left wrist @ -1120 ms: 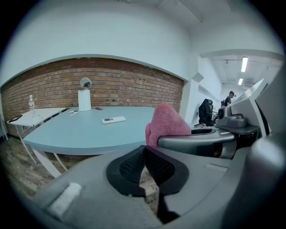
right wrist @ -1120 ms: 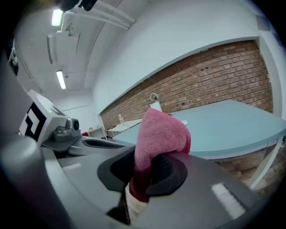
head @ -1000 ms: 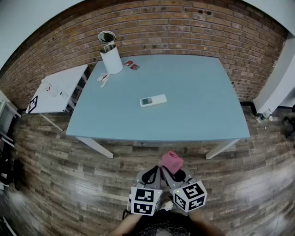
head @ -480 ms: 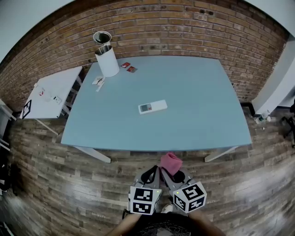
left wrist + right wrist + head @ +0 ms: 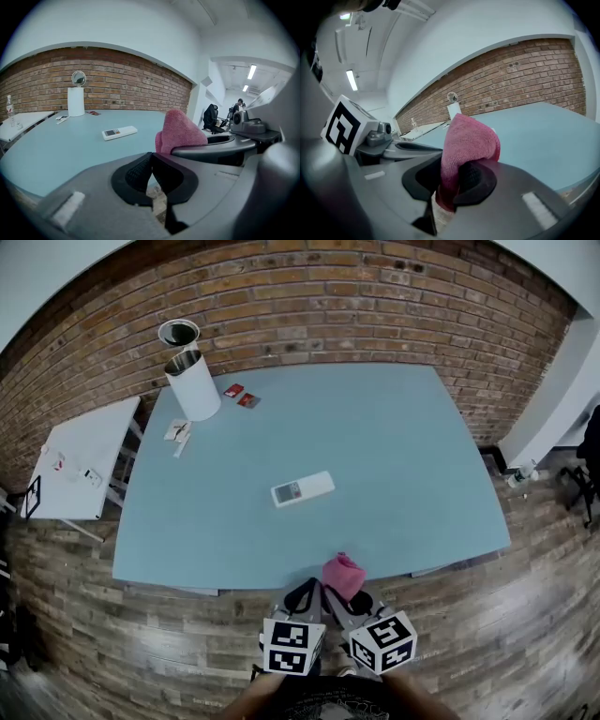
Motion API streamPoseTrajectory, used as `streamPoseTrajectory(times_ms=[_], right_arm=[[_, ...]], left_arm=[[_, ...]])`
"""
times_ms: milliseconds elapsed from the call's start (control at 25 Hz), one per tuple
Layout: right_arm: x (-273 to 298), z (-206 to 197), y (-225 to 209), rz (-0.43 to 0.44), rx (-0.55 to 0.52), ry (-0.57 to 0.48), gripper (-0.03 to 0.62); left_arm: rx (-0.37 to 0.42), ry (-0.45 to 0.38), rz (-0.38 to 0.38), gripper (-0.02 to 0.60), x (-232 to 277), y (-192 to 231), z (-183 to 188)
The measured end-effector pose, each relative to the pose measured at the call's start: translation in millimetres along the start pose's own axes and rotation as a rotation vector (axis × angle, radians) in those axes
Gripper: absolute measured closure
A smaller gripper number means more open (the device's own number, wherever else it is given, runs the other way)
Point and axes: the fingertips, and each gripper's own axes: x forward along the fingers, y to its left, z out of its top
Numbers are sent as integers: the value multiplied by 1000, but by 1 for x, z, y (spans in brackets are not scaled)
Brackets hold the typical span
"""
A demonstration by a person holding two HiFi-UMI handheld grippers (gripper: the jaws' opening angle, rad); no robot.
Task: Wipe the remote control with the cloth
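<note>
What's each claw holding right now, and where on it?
Right claw grips the pink cloth by its bunched lower end; left claw is shut, holding nothing.

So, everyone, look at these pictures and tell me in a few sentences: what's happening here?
A person holds a gripper in each hand at the near edge of a blue table. The right gripper is shut on a pink cloth; the left gripper is shut with nothing in it. The remote control lies in the middle of the table, apart from both grippers and untouched. Wiping has not yet begun.
</note>
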Motion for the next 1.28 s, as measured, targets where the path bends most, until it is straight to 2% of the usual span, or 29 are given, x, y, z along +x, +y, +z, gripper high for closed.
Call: streamPoseTrajectory(times_ms=[400, 440, 640, 1000, 1160, 1240, 1280], right_arm=[[61, 34, -9, -47, -8, 7, 530], [67, 39, -8, -50, -12, 5, 530], [88, 50, -13, -58, -23, 17, 530], [107, 64, -42, -62, 0, 15, 530], [116, 71, -58, -50, 8, 18, 530], [121, 76, -65, -37, 11, 19, 530], [124, 79, -68, -31, 11, 20, 530]], left_arm=[[81, 19, -82, 581, 33, 53, 25], [93, 20, -90, 566, 35, 60, 27], [215, 42, -141, 522, 50, 88, 40], [372, 90, -176, 447, 84, 123, 63], [434, 162, -218, 397, 103, 129, 59], [457, 212, -237, 396, 113, 133, 53], [466, 236, -246, 372, 117, 135, 50]])
